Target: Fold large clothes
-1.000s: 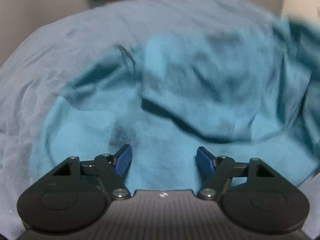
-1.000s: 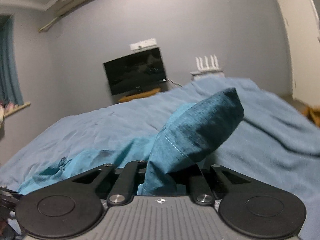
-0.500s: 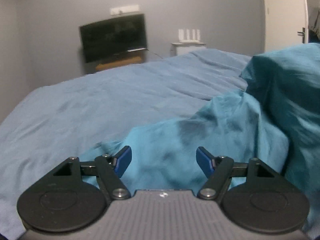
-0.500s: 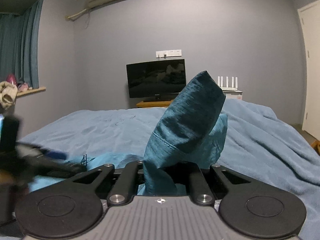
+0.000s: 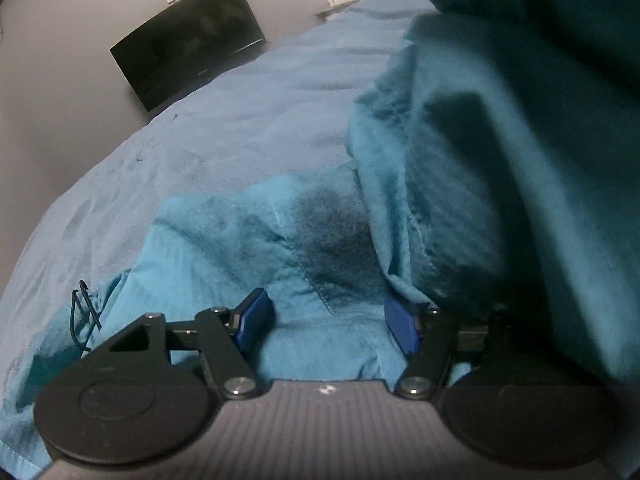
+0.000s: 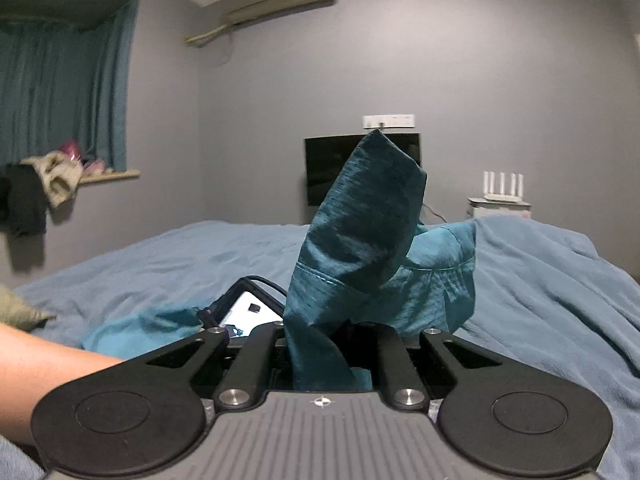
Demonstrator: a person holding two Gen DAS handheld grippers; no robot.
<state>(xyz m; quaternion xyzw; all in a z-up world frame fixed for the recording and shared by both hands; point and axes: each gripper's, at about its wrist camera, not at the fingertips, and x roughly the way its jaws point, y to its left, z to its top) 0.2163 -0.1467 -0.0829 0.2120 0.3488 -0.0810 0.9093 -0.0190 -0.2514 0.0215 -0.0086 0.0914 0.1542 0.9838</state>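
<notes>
Your right hand-held gripper [image 6: 320, 354] pinches the soft teal garment [image 6: 360, 232] into a peak above the bed [image 6: 540, 280]; your left hand-held gripper [image 5: 326, 320], jaws apart and just narrowing, straddles its wrinkled, stitched cloth.

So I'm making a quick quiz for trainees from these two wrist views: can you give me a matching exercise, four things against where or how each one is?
Things:
1. left gripper
2. right gripper
3. teal garment
4. television

States or places:
A. standing against the far wall beyond the bed
B. clamped shut on a bunch of cloth
C. jaws apart over cloth lying on the bed, pads not pressing it
D. partly lifted, partly spread on the blue bedcover

Pairs: 1-C, 2-B, 3-D, 4-A
</notes>
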